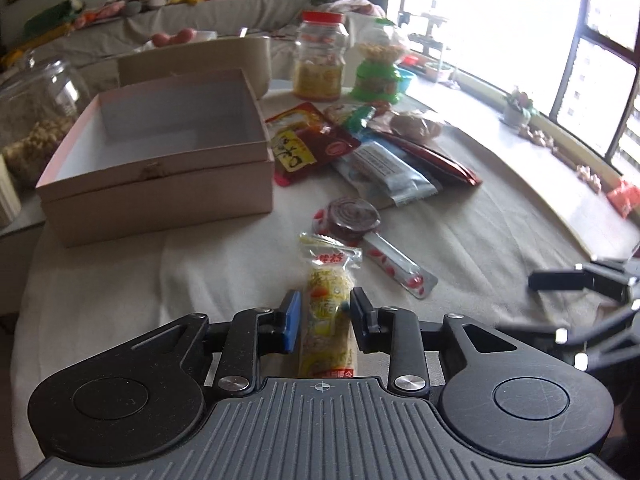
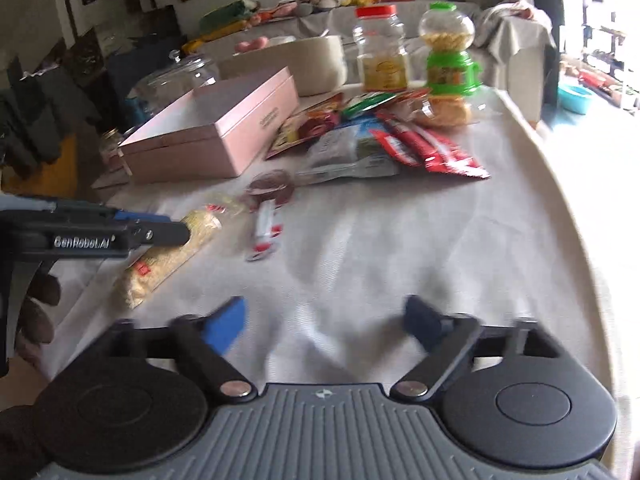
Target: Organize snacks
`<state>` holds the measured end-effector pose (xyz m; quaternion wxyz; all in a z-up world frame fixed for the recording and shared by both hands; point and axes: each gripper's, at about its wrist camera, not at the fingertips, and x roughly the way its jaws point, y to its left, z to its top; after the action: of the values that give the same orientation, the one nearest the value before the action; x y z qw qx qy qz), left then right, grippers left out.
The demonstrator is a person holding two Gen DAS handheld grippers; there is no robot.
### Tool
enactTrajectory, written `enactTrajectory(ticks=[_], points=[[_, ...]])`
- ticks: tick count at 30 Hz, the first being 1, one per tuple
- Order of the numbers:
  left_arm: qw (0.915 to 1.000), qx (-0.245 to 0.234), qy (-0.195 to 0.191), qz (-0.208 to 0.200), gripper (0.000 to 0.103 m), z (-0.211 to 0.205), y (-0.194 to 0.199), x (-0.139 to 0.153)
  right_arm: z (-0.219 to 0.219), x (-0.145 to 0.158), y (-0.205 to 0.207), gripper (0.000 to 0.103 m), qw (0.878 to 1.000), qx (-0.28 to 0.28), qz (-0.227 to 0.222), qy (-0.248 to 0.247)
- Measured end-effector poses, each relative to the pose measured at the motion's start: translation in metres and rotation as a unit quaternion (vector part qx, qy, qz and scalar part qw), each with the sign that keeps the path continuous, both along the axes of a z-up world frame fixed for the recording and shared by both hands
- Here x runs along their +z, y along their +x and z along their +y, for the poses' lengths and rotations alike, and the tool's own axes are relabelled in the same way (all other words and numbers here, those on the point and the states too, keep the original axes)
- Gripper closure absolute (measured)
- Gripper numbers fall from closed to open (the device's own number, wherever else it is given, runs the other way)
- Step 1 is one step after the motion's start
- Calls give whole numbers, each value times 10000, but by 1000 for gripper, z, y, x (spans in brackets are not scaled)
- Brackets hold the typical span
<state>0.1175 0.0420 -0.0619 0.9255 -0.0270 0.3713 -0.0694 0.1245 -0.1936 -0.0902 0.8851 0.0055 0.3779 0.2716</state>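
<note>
Left gripper sits low over the tabletop with its jaws narrow around a yellow snack pack. The pack lies lengthwise between the pads; the blue pad sits right beside it, and the black pad on the other side looks to be touching the wrapper, but a firm squeeze I cannot confirm. From the right wrist view the same pack lies flat on the cloth with the left gripper over its middle, a gloved hand behind the handle.

Right gripper is spread wide, nothing between its fingers, only bare cloth below. Its picture is blurred.

Just beyond the yellow pack lies a dark round lollipop in a clear wrapper, its stick pointing toward the camera side. Farther back, a loose pile of snacks: a red-and-yellow pouch, a grey-blue bar, long red sticks, a green wrapper and a bagged bun, overlapping one another.

Left of the pile stands the pink box, open, touching the red-and-yellow pouch at its corner. Its inside shows white walls and nothing else that I can make out. Behind it, a beige container. At the back of the tabletop stand a red-lidded jar and a green candy dispenser, side by side, near but apart. A glass jar with pale contents sits off to the far left.
</note>
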Motion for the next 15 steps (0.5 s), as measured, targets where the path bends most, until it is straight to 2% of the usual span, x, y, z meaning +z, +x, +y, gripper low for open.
enactTrajectory(ticks=[1,3,4,6,8,10,12,15], points=[[9997,-22,-248,10,74,7,0,2,3,-1,0,0,10000,48,35,-33],[9956,-47,-933,0,73,24,3,7,7,-1,-1,0,9999,-9,17,-112],[9935,8,-1139,-69,73,34,4,11,6,-1,-2,0,9999,-99,18,-50],[9925,261,-1147,-344,73,52,6,20,6,-2,-4,0,9999,-171,-11,10],[9888,760,-1073,-705,73,74,7,29,7,-3,-5,0,9999,-83,-91,-60],[9776,1347,-1207,-1076,73,104,6,33,9,-4,-8,0,9996,-14,-215,-157],[9624,1956,-1335,-1333,73,136,6,34,14,-6,-13,0,9987,13,-358,-360],[9430,2516,-1518,-1560,74,175,10,34,26,-6,-13,0,9966,28,-417,-705]])
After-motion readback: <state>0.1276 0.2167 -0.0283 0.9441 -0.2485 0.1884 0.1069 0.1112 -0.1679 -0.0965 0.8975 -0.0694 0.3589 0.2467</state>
